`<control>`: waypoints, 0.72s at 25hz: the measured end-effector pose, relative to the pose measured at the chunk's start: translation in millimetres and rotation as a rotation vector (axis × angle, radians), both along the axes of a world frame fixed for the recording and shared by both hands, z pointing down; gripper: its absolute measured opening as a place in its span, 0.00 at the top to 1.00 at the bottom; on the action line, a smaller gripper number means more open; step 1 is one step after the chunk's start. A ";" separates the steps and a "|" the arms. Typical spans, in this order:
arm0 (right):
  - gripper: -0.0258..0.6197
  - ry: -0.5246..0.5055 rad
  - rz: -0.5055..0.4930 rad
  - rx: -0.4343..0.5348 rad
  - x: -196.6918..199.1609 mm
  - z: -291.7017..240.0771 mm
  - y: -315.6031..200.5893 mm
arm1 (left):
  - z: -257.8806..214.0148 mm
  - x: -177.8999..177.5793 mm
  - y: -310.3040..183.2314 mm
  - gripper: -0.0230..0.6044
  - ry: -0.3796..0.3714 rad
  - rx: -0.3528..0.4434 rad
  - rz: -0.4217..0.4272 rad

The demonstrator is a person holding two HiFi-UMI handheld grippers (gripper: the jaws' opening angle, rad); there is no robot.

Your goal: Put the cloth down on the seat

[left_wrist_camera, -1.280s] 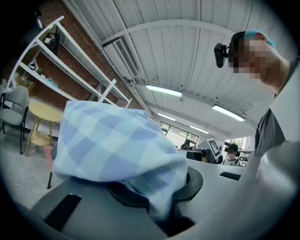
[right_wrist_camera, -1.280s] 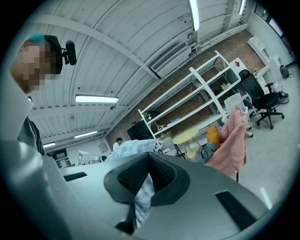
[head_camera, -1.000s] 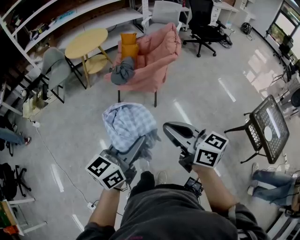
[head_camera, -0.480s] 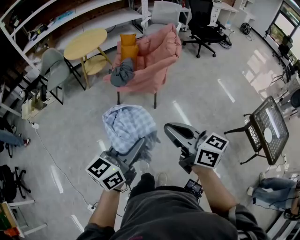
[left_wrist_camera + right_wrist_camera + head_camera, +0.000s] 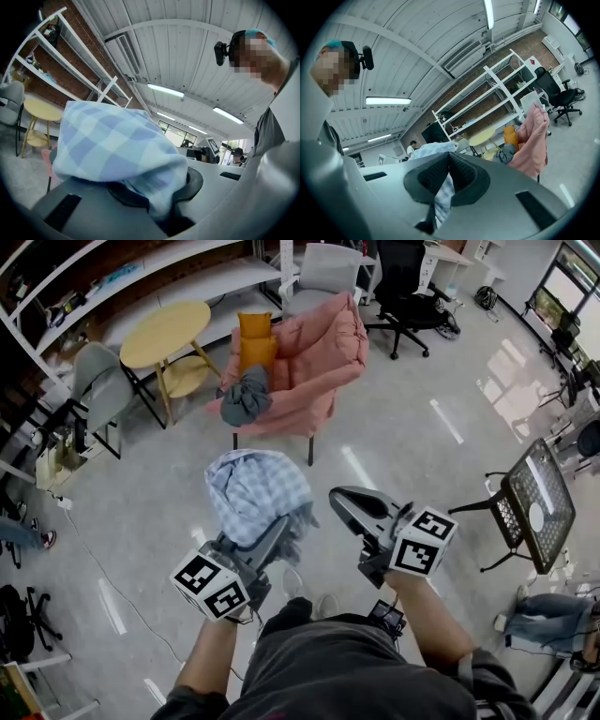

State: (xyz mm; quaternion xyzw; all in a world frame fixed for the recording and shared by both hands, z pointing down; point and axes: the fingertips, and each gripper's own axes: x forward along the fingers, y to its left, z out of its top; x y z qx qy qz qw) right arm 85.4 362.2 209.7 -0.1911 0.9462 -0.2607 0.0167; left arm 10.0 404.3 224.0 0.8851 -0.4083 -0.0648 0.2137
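One bunched light blue and white checked cloth (image 5: 255, 486) hangs in the air in front of the person. It is above the pale glossy floor (image 5: 394, 437) and well short of the single pink padded armchair (image 5: 314, 352). There are two grippers. The left gripper (image 5: 281, 527) has its jaws clamped on the cloth's lower folds. The right gripper (image 5: 337, 495), just beside it, has its pads closed on a thin strip of the same cloth.

Bare floor runs between the grippers and the armchair's front edge. Left of that lane stand one round yellow wooden table (image 5: 167, 326) and one grey shell chair (image 5: 101, 381). To the right, well apart, is one black mesh chair (image 5: 532, 491). One black office chair (image 5: 405, 282) stands beyond the armchair.

The armchair's seat (image 5: 286, 397) carries one crumpled grey garment (image 5: 246, 396) at its left front edge. Two orange cushions (image 5: 255, 338) are stacked behind the garment.
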 end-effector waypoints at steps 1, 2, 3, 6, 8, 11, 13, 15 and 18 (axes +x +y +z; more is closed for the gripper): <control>0.94 0.002 0.001 0.001 -7.1 -0.5 -5.9 | -0.3 -7.6 -6.8 0.83 0.001 0.002 0.001; 0.94 0.002 0.002 0.002 -13.7 -1.4 -11.5 | -0.9 -14.8 -13.3 0.83 0.001 0.004 0.001; 0.94 0.001 0.004 0.003 -19.6 -2.2 -16.6 | -1.4 -21.6 -19.6 0.83 0.002 0.007 0.002; 0.94 -0.001 0.014 0.008 -32.9 -3.3 -29.7 | -3.2 -38.6 -35.2 0.83 0.007 0.015 0.005; 0.94 -0.003 0.022 0.009 -39.4 -5.2 -38.1 | -6.1 -47.9 -43.9 0.83 0.000 0.020 0.008; 0.94 -0.001 0.031 0.006 -52.2 -13.3 -61.9 | -15.3 -63.0 -68.2 0.83 -0.002 0.022 0.015; 0.94 -0.001 0.036 0.006 -59.8 -16.3 -80.1 | -19.0 -69.9 -87.4 0.83 0.001 0.023 0.020; 0.94 -0.005 0.040 0.008 -61.8 -14.1 -87.6 | -16.3 -69.1 -95.5 0.83 0.000 0.025 0.027; 0.94 -0.014 0.043 0.012 -59.8 -7.5 -90.2 | -8.5 -63.1 -98.0 0.83 -0.005 0.024 0.037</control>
